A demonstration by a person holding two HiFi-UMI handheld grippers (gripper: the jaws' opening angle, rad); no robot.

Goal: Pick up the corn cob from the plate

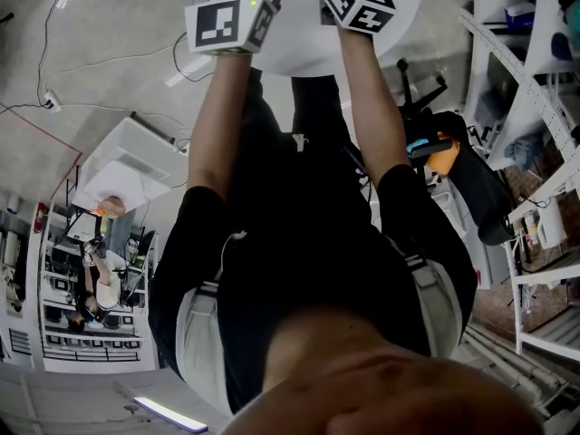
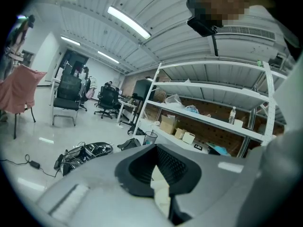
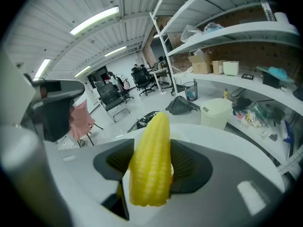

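The yellow corn cob point(image 3: 150, 155) stands upright between the two dark pads of my right gripper point(image 3: 151, 174), which is shut on it above a white round table point(image 3: 236, 145). No plate shows in any view. In the left gripper view my left gripper point(image 2: 158, 174) has its dark pads drawn close together, with only a thin pale strip between them and nothing held that I can make out. In the head view only the two marker cubes show, the left gripper's cube point(image 1: 228, 21) and the right gripper's cube point(image 1: 362, 3), at the ends of the person's outstretched arms.
White shelving point(image 3: 236, 37) with boxes and bottles runs along the right. A pale lidded bin point(image 3: 217, 111) and a dark bag point(image 3: 182, 105) stand on the floor beyond the table. Office chairs point(image 2: 66, 98) and a black bag point(image 2: 85, 152) lie further off. The white round table point(image 1: 299, 57) lies beneath both grippers.
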